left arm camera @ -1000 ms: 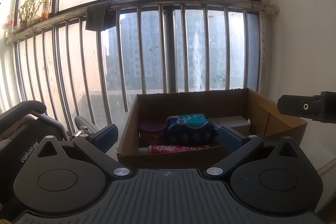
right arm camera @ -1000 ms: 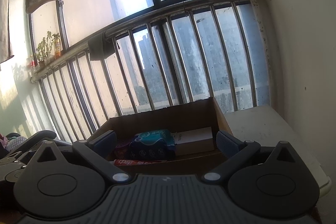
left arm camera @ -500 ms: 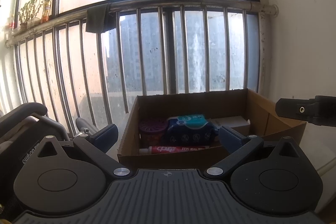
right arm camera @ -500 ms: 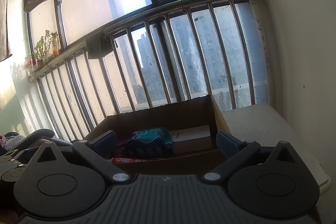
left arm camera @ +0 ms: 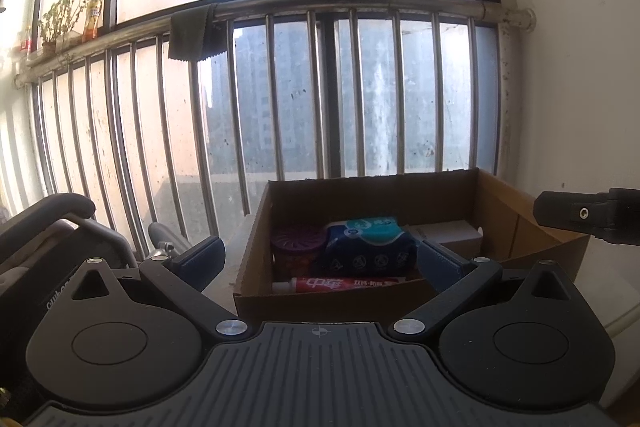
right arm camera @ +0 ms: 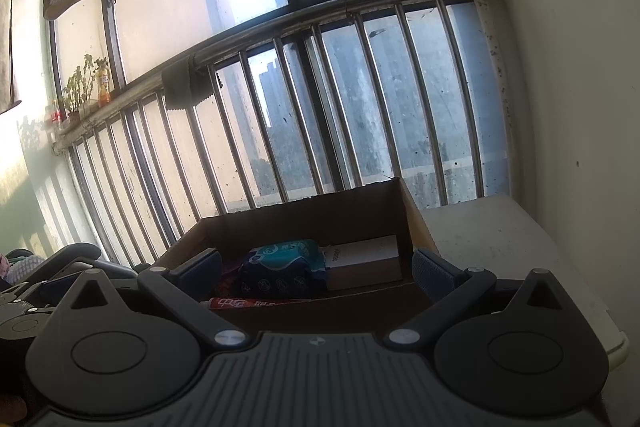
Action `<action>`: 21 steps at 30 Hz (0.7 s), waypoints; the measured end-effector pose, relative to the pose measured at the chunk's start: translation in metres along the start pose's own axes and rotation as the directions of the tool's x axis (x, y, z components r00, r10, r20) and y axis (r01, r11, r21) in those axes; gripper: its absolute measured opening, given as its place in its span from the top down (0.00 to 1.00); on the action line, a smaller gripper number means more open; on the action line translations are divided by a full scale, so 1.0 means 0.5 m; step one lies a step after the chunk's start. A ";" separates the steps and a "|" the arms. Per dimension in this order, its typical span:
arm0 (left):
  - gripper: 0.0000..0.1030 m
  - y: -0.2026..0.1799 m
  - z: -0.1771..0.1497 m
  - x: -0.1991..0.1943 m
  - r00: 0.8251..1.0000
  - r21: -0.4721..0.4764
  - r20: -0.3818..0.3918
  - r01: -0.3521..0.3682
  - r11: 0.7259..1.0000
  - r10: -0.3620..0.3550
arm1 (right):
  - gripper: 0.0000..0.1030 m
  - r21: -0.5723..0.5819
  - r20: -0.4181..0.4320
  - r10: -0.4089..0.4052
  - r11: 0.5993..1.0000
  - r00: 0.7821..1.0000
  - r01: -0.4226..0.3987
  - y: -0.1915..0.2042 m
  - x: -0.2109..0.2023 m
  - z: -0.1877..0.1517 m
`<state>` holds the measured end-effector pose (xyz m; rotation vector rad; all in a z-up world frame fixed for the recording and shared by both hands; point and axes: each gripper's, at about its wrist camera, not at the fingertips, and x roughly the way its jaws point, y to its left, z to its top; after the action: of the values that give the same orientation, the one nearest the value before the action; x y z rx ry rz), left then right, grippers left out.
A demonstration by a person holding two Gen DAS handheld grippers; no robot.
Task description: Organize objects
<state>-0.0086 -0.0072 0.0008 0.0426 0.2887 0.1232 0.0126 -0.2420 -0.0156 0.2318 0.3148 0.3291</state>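
An open cardboard box [left arm camera: 372, 195] [right arm camera: 320, 215] stands by the window railing. Inside lie a blue tissue pack [left arm camera: 368, 247] [right arm camera: 280, 267], a purple round container [left arm camera: 298, 247], a red toothpaste tube [left arm camera: 340, 283] [right arm camera: 248, 303] along the front wall and a white carton [left arm camera: 452, 235] [right arm camera: 364, 261] at the right. My left gripper [left arm camera: 320, 261] is open and empty, in front of the box. My right gripper [right arm camera: 316, 273] is open and empty, in front of the box too. Part of the right gripper shows at the right of the left wrist view [left arm camera: 588, 217].
A steel railing [left arm camera: 320, 87] and window run behind the box. A white wall [left arm camera: 580, 87] stands right. The box rests on a pale surface [right arm camera: 500, 239] that extends to its right. A dark chair-like frame [left arm camera: 48, 223] is at the left. A cloth [left arm camera: 192, 33] hangs on the rail.
Both grippers drifted slightly; the right wrist view tilted a little and the box sits slightly lower-right in it. Both stay open and empty.
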 end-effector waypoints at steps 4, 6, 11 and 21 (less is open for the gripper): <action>0.00 -0.001 0.000 0.001 1.000 0.002 0.001 -0.004 1.000 0.004 | 0.00 0.001 0.003 0.003 1.000 1.000 -0.003 0.000 0.002 0.002; 0.00 -0.001 0.000 0.002 1.000 0.002 0.000 -0.005 1.000 0.005 | 0.00 0.000 0.003 0.003 1.000 1.000 -0.003 -0.001 0.003 0.003; 0.00 0.004 0.000 0.002 1.000 0.000 -0.002 -0.010 1.000 0.010 | 0.00 -0.003 0.002 0.005 1.000 1.000 -0.005 0.001 0.006 0.006; 0.00 0.007 -0.002 0.003 1.000 0.002 -0.002 -0.019 1.000 0.019 | 0.00 -0.008 0.002 0.008 1.000 1.000 -0.008 0.004 0.009 0.007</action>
<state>-0.0077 -0.0034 -0.0005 0.0469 0.2906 0.1417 0.0172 -0.2392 -0.0129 0.2258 0.3109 0.3380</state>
